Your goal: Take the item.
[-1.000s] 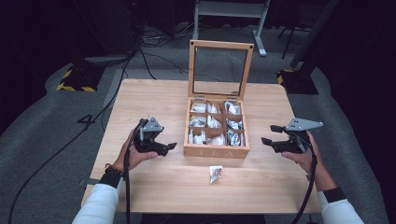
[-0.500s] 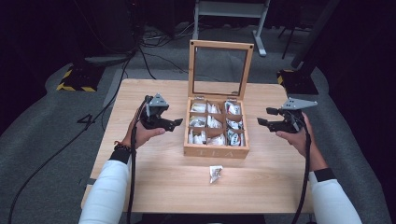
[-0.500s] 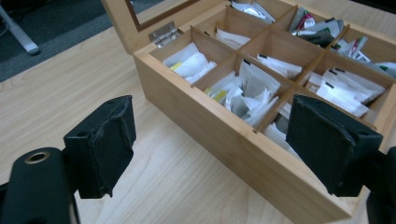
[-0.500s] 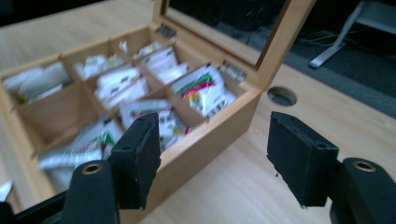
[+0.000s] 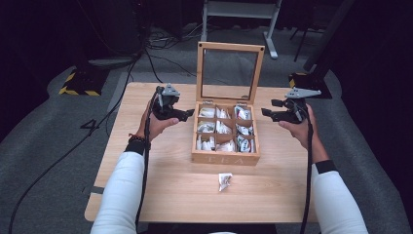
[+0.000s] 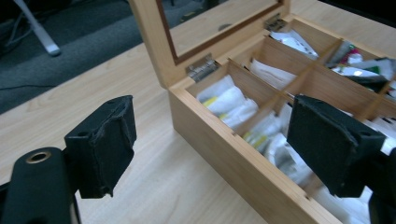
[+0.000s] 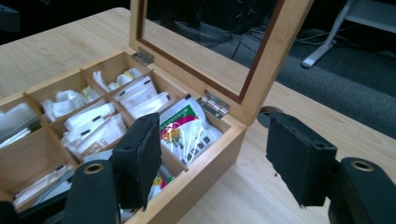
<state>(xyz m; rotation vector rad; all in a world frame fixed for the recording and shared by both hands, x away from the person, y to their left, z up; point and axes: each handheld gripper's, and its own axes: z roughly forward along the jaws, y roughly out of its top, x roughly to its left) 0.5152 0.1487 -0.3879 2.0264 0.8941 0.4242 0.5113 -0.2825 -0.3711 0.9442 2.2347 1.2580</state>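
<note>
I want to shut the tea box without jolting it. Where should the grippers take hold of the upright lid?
Probably the lid by its two wooden side rails, near the top corners, the left gripper coming from the left, the right gripper from the right. The lid stands upright on rear hinges; its middle is a clear pane, so only the frame offers a firm edge. Both grippers are open beside the box.

In the high view the lettering on the front of the tea box (image 5: 225,158) is too small to read, and so is the print on the loose sachet (image 5: 224,181) lying before it. The left gripper view cuts off the box's near end at its bottom edge, while the raised lid (image 7: 219,46) runs off the top of the right gripper view.
</note>
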